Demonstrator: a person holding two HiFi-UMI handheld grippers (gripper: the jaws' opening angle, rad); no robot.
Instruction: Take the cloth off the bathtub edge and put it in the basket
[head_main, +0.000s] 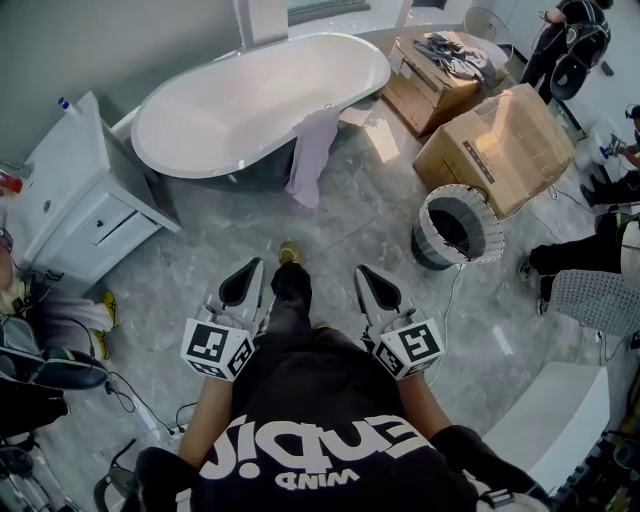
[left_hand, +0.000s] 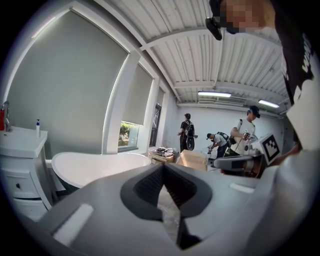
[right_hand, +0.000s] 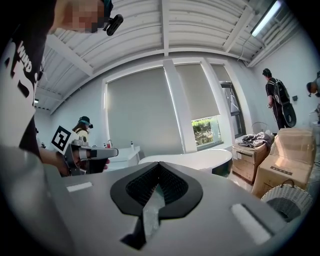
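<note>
Both are shut tight with nothing in them: left tongs (head_main: 245, 280) and right tongs (head_main: 372, 285), held side by side at the near end. The cloth (head_main: 313, 155) hangs over the bathtub's (head_main: 250, 100) near rim, well apart from them, farther off. The basket (head_main: 460, 228) sits on the floor (head_main: 370, 215), off right.

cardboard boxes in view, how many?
2. A clothes-topped box sits just past the bathtub, and a larger box stands beside the basket. More could be hidden out of frame.
</note>
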